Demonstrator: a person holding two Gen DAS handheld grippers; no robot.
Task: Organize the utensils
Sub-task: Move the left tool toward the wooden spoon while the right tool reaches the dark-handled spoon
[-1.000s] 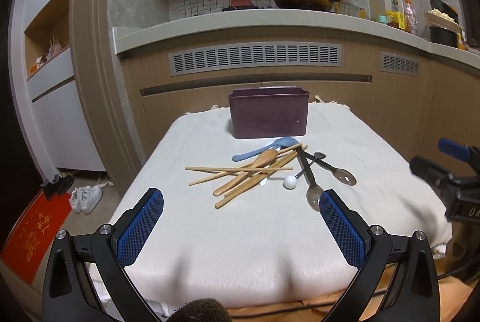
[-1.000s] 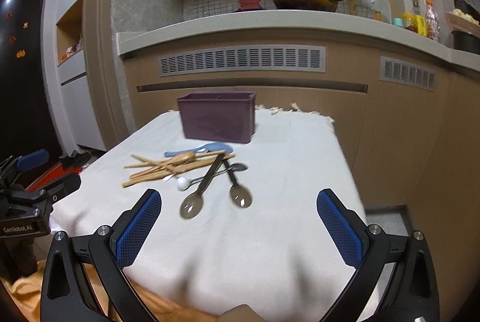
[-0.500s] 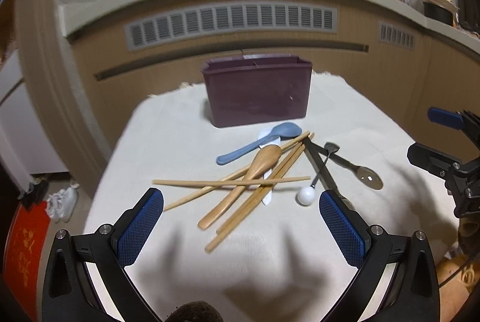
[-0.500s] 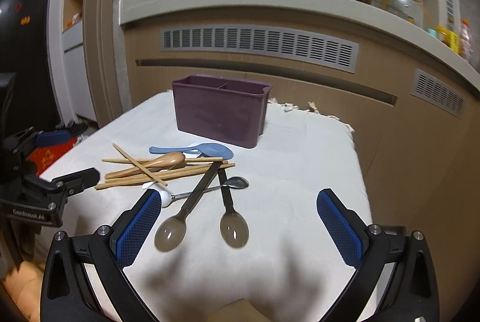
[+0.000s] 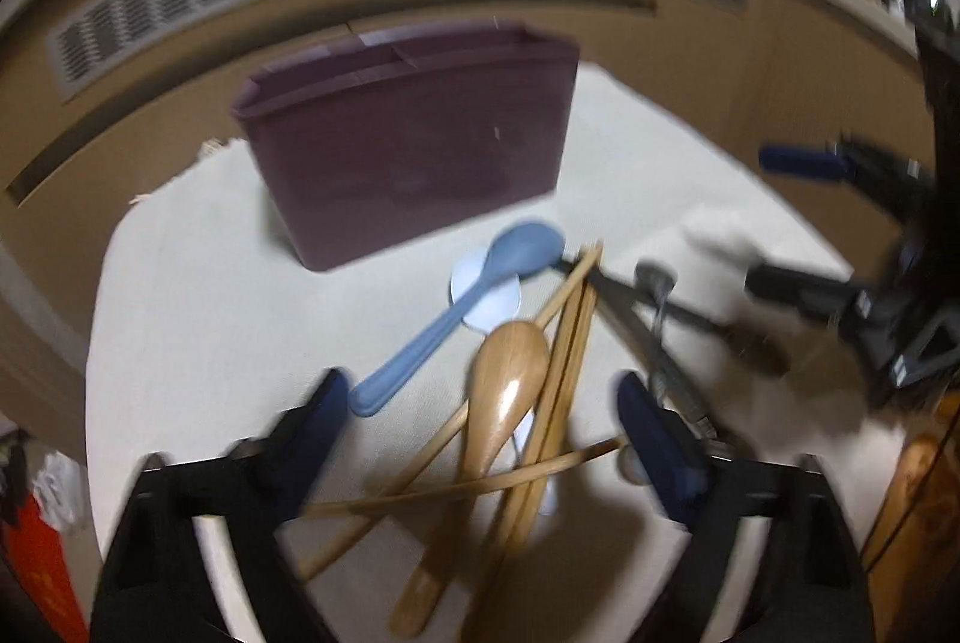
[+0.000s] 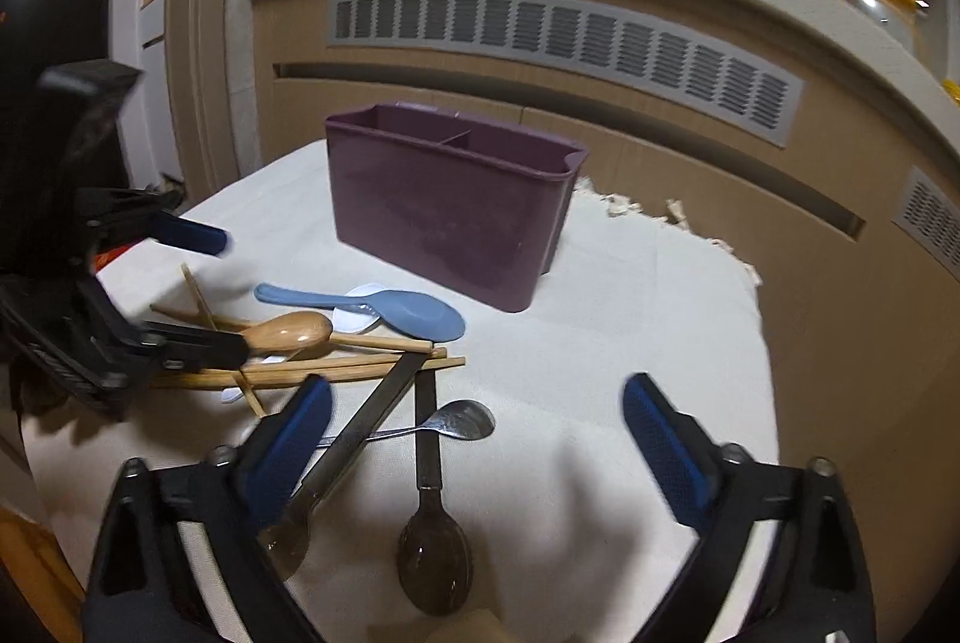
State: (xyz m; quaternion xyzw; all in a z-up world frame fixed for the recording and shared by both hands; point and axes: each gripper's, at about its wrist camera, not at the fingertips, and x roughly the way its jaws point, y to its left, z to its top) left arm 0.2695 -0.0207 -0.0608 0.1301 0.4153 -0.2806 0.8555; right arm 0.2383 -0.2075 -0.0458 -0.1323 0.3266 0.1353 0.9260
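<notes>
A purple divided utensil holder (image 5: 408, 139) (image 6: 456, 199) stands at the back of the cloth-covered table. In front of it lies a pile: a blue plastic spoon (image 5: 462, 301) (image 6: 384, 307), a wooden spoon (image 5: 498, 403) (image 6: 288, 331), several wooden chopsticks (image 5: 564, 343) (image 6: 360, 364), a white spoon (image 6: 360, 316) and three dark metal spoons (image 6: 429, 469). My left gripper (image 5: 480, 439) is open, low over the wooden spoon and chopsticks. My right gripper (image 6: 474, 439) is open, low over the metal spoons.
The white cloth (image 6: 630, 343) covers the table, fringe at its far edge. A beige counter front with vent grilles (image 6: 570, 43) rises just behind. Each gripper shows in the other's view: the right one (image 5: 840, 235) and the left one (image 6: 150, 283).
Both grippers have moved forward and down toward the utensil pile. The left one now straddles the wooden spoon and chopsticks; the right one is over the metal spoons. Both stay open.
</notes>
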